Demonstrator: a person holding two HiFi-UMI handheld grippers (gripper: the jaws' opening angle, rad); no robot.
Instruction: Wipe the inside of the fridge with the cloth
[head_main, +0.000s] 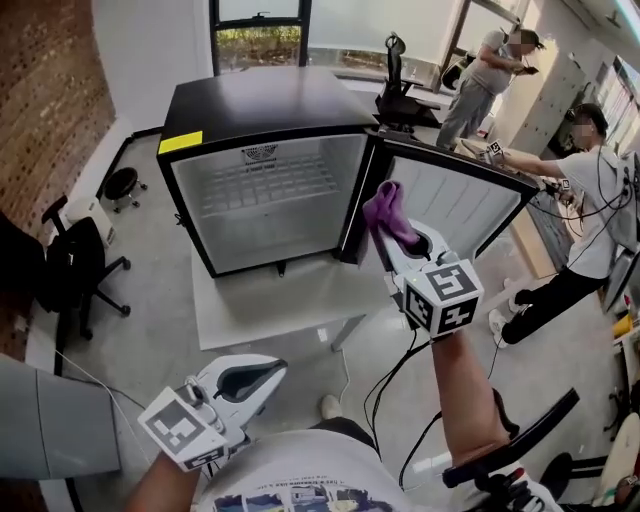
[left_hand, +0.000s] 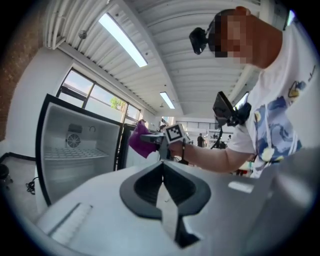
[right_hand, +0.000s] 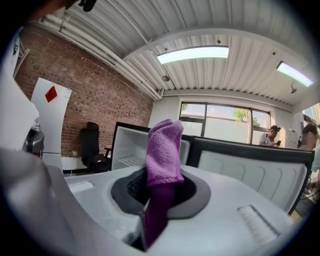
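**Right tongs** (right_hand: 159, 192): jaws clamped on a purple fleecy cloth (right_hand: 164, 145). One bunched end stands up past the tips, and a darker fold runs down between the jaws. The marker cube (head_main: 443, 295) sits behind the jaws, at the wrist.

**Position of cloth:** held in the air in front of the inner face of the fridge door, near the hinge side. It is outside the compartment and clear of any surface.

**Left tongs** (left_hand: 163, 192): jaws drawn together along their centre line with nothing between them. Held low beside the person's torso, well apart from the fridge.

**Black compact fridge** (head_main: 262, 108): stands upright on a low white tabletop (head_main: 262, 305).
- White compartment, with a round fan grille on its back wall.
- One white wire shelf (head_main: 262, 185) set across the compartment; nothing lies on it.
- Yellow rectangular label (head_main: 180, 142) at the front top-left corner.

**Black-framed fridge door with white moulded liner** (head_main: 455, 205): swung open to the right.

**Surroundings:**
- Grey floor.
- Red brick wall (head_main: 45, 90) at the left.
- Black office chair on castors (head_main: 82, 262) near the brick wall.
- Small black round stool (head_main: 122, 182) farther back.
- Windows behind the fridge.
- Black cables trailing on the floor (head_main: 385, 385) below the right arm.
- Two people in light shirts (head_main: 585, 205) at the right, beyond the door.
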